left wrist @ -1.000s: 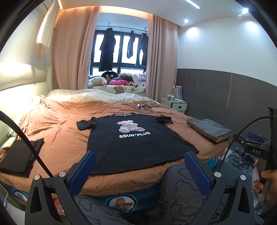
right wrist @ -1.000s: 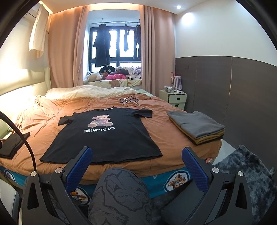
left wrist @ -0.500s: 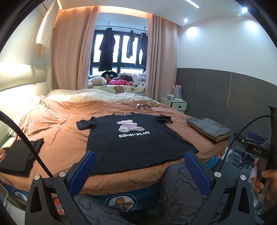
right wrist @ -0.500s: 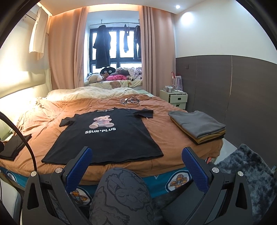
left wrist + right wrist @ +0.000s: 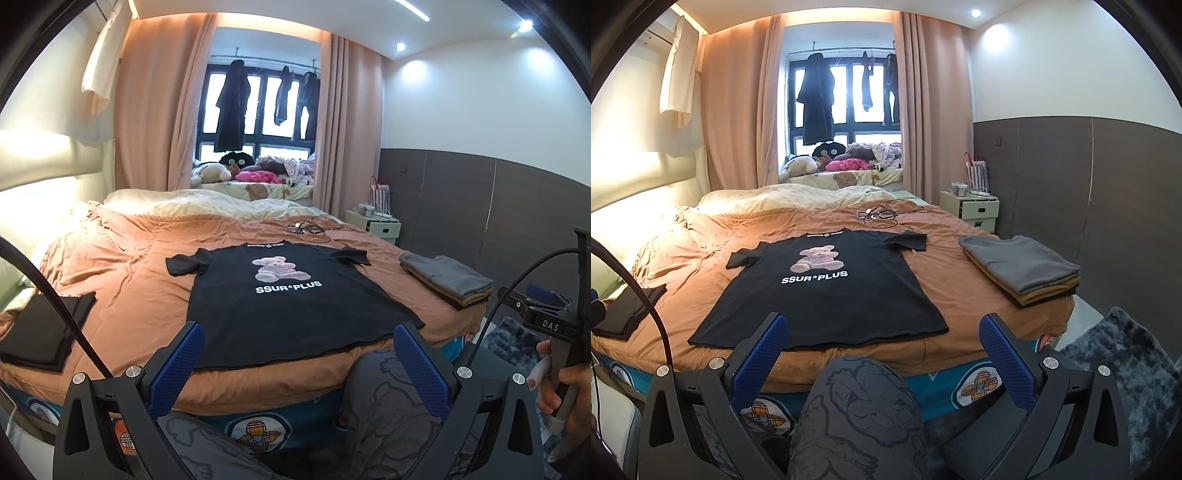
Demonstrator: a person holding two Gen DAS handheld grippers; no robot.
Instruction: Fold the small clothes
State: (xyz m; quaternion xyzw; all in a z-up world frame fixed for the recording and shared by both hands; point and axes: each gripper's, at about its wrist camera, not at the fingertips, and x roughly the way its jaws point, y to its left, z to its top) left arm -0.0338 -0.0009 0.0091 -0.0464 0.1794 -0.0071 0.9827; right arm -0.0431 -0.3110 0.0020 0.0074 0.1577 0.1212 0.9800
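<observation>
Both grippers hang short of the bed, jaws spread wide and holding nothing. Left gripper [image 5: 294, 354] first: its blue pads frame the near hem of the black T-shirt [image 5: 291, 295], no contact. Right gripper [image 5: 881, 349] frames that hem too, above a knee [image 5: 857, 413] in patterned grey trousers. Beyond the jaws, the shirt lies flat, print up, on the orange bedspread [image 5: 687, 251]. Right of it, a stack of folded clothes [image 5: 1021, 269]; left, a dark folded item [image 5: 44, 332], possibly another garment. Far back, cables [image 5: 882, 214].
</observation>
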